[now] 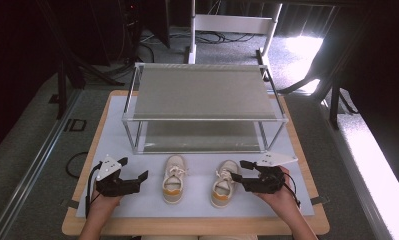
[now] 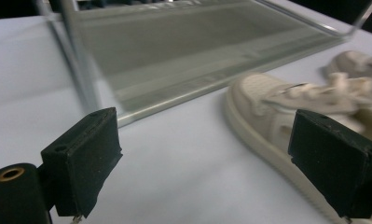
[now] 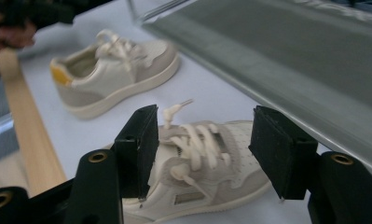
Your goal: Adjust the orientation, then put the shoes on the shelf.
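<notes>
Two cream sneakers with orange heels lie side by side on the white mat, toes toward the rack: the left shoe and the right shoe. My left gripper is open, just left of the left shoe; in the left gripper view its jaws stand wide apart over bare mat, with that shoe beside the right jaw. My right gripper is open at the right shoe's laces. In the right gripper view its jaws straddle the laced top of the shoe without pressing on it.
A two-tier metal rack with grey shelves stands behind the shoes, its lower shelf close to the left gripper. The white mat covers a wooden table. The other shoe and a hand show farther off.
</notes>
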